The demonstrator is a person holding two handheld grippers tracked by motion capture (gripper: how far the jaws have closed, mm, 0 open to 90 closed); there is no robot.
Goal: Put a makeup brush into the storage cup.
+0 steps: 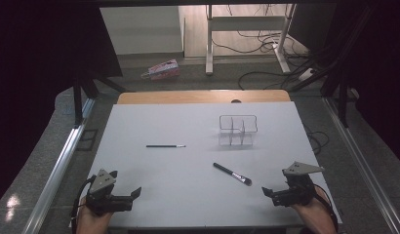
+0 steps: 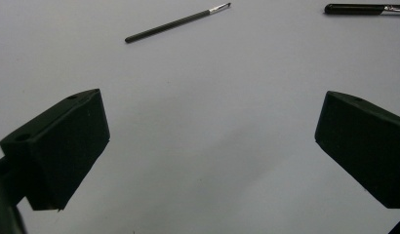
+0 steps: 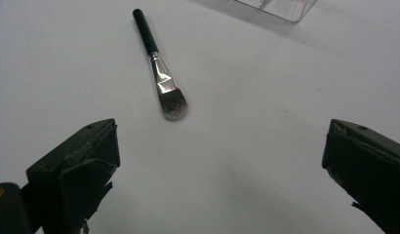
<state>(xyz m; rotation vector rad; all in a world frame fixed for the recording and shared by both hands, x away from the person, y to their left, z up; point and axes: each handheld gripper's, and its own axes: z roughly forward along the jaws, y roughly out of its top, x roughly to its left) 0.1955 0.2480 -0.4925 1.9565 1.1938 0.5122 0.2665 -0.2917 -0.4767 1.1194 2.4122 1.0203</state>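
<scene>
The flat makeup brush (image 1: 232,174) lies low and right of centre in the high view, its long axis slanting from handle at upper left to bristles at lower right. The right gripper (image 1: 275,194), jaws spread and empty, sits just right of the bristles, nearer than the left gripper (image 1: 130,196), also spread and empty. A thin liner brush (image 1: 165,146) and a clear organizer (image 1: 237,129) lie farther up the frame.

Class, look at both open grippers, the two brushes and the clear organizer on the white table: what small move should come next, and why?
Probably the right gripper should ease forward toward the flat makeup brush. Its jaws stand wide open and empty, and that brush lies just ahead of them, bristles nearest, free on the table. The thin brush lies farther from the left gripper, and the clear organizer holds nothing yet.
</scene>
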